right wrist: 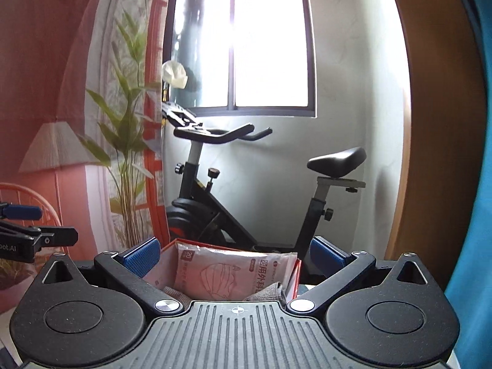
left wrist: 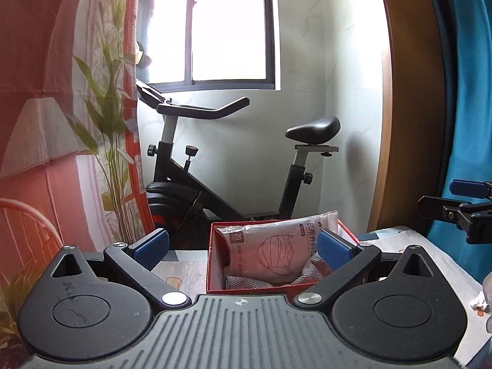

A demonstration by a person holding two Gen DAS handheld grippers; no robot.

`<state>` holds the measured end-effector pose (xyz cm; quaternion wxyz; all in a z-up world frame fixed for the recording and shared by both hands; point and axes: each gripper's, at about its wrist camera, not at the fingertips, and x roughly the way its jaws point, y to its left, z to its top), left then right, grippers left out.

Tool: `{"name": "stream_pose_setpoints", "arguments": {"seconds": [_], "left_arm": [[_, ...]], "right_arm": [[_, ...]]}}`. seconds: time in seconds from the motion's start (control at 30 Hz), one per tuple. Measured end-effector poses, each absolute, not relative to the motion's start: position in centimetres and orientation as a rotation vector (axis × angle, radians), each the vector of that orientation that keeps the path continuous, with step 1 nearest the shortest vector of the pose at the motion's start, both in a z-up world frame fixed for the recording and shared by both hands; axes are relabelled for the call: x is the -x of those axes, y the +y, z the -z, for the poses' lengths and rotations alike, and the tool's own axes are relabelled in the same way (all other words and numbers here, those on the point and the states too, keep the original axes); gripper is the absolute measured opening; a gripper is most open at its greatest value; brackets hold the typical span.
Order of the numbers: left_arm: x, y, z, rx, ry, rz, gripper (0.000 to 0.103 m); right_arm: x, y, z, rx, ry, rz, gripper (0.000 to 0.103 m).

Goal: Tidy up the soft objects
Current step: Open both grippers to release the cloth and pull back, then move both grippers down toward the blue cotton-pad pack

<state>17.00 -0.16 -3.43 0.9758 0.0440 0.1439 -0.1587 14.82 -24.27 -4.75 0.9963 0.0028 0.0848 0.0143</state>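
A red box [left wrist: 212, 264] stands on the table just beyond my left gripper [left wrist: 243, 246]. A pink pack of face masks [left wrist: 267, 246] leans in it over a grey mesh cloth [left wrist: 246, 281]. My left gripper is open, blue pads wide apart, nothing between them. In the right wrist view the same red box [right wrist: 293, 279] holds the mask pack [right wrist: 233, 272] and the grey cloth [right wrist: 270, 292]. My right gripper [right wrist: 235, 255] is open and empty, close in front of the box. Each gripper shows at the other view's edge: right gripper [left wrist: 461, 203], left gripper [right wrist: 27, 227].
A black exercise bike [left wrist: 233, 166] stands behind the table under a bright window [left wrist: 227, 27]. A printed curtain [left wrist: 61, 107] hangs at the left, a wooden door frame [left wrist: 409, 123] and blue fabric [left wrist: 470, 123] at the right. White crumpled paper [left wrist: 479, 299] lies on the table's right.
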Motion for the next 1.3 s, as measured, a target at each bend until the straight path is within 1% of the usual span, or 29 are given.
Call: {"name": "stream_pose_setpoints", "arguments": {"seconds": [0.1, 0.2, 0.37, 0.6, 0.77, 0.97, 1.1, 1.3], "left_arm": [[-14.8, 0.3, 3.7, -0.075, 0.275, 0.310, 0.103], [-13.4, 0.9, 4.3, -0.038, 0.301, 0.297, 0.103], [-10.2, 1.9, 5.8, -0.019, 0.270, 0.261, 0.103], [-6.9, 2.2, 7.6, -0.021, 0.243, 0.262, 0.103], [-6.2, 2.6, 8.7, -0.006, 0.254, 0.257, 0.103], [-7.2, 2.6, 10.4, 0.006, 0.321, 0.255, 0.103], [-8.0, 2.9, 11.7, 0.023, 0.387, 0.254, 0.103], [-8.6, 3.7, 12.8, 0.052, 0.438, 0.230, 0.103]], "right_arm": [[-12.1, -24.1, 5.1, -0.024, 0.125, -0.007, 0.103], [-9.8, -23.8, 5.7, -0.020, 0.091, 0.013, 0.103], [-6.6, -23.3, 7.6, -0.025, 0.035, 0.030, 0.103], [-3.5, -23.2, 10.2, -0.058, 0.054, 0.050, 0.103], [-2.2, -22.5, 12.0, -0.063, 0.013, -0.001, 0.103], [-3.3, -21.2, 13.9, -0.052, 0.084, -0.023, 0.103], [-4.4, -20.9, 14.7, -0.090, 0.180, -0.110, 0.103], [-5.1, -19.9, 16.2, -0.048, 0.234, -0.066, 0.103]]}}
